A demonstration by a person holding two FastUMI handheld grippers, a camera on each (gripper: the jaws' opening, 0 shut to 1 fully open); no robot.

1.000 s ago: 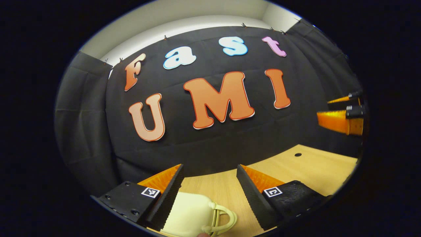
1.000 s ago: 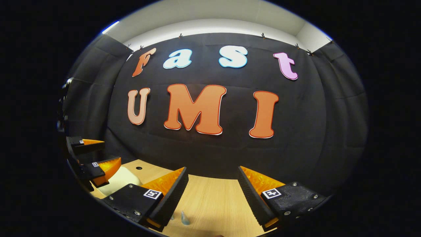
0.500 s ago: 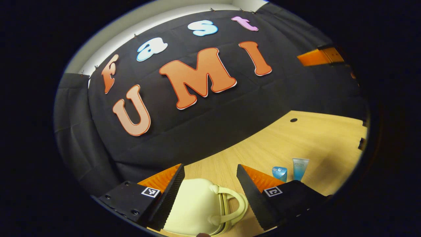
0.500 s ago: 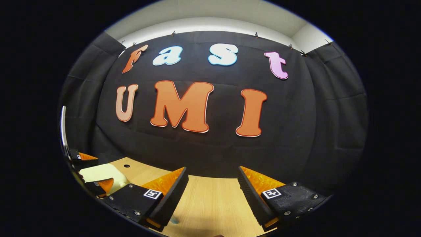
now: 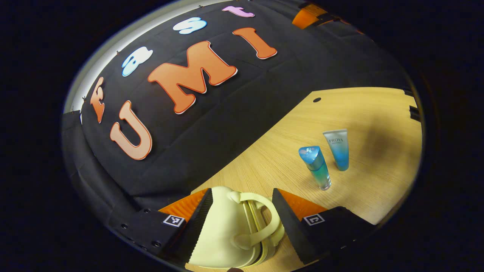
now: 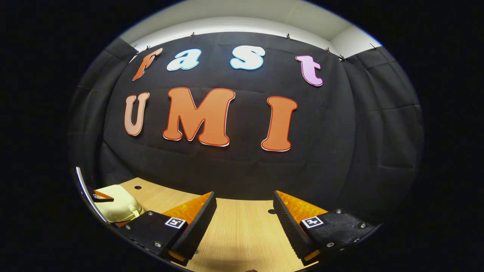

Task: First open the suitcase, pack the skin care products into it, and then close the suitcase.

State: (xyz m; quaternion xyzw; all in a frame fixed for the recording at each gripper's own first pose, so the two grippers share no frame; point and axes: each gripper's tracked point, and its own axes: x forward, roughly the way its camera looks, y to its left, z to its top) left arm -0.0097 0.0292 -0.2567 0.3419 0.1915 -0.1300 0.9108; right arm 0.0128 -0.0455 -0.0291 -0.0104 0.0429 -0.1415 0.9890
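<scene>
A small cream suitcase (image 5: 223, 230) with a looped handle (image 5: 264, 219) stands closed on the wooden table (image 5: 363, 109). It sits between the spread fingers of my left gripper (image 5: 242, 192), which is open around it. Two blue skin care tubes stand upright to the right: one with a blue cap (image 5: 315, 166), and one clear-topped (image 5: 337, 149) just behind it. My right gripper (image 6: 244, 194) hangs open over bare table with nothing between its fingers. In the right gripper view the suitcase (image 6: 119, 200) is at the far left, with a finger (image 6: 103, 196) of the left gripper by it.
The black cloth wall (image 5: 227, 113) runs close behind the suitcase. Small round holes (image 5: 317, 99) (image 6: 137, 187) mark the tabletop. A finger (image 5: 308, 15) of the right gripper shows high up in the left gripper view. Open table lies right of the tubes.
My left gripper has tipped down and rolled, bringing the suitcase further between its fingers and both tubes into full view. The right gripper has drifted slightly right and stays open.
</scene>
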